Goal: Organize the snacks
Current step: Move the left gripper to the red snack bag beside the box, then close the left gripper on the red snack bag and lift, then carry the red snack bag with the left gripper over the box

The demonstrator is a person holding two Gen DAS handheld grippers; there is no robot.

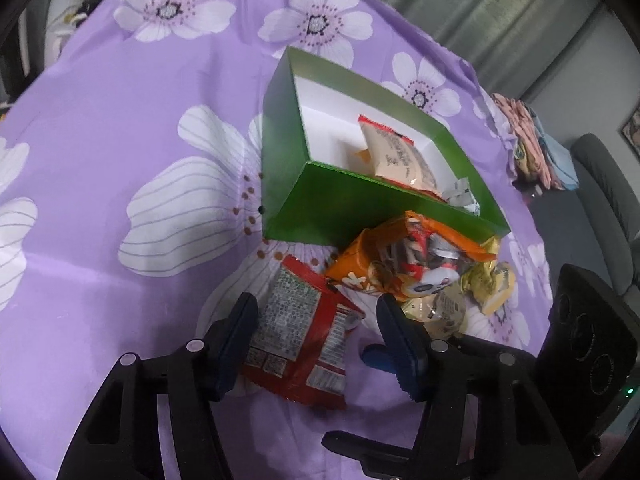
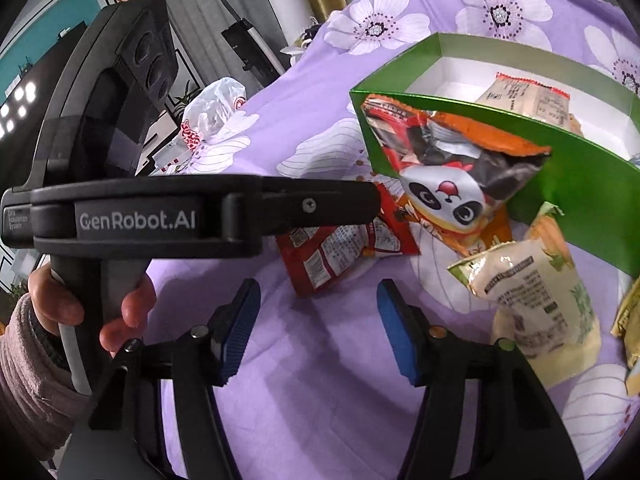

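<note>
Step in hand, I'd say: picking up loose snacks for the open green cardboard box [image 1: 320, 208] on the purple flowered cloth [image 1: 120, 120]. Left gripper [image 1: 316, 340] straddles the flat red foil snack packet [image 1: 304, 340] lying just in front of the box; jaws apart, not clearly pressing it yet. Right gripper [image 2: 316, 332] hangs released over bare cloth, w/ the cream-and-green pouch [image 2: 536, 304] beside it. Next: left should clench on the red packet, lift, clear the box wall w/o nudging the orange panda bag [image 1: 404, 264].
</note>
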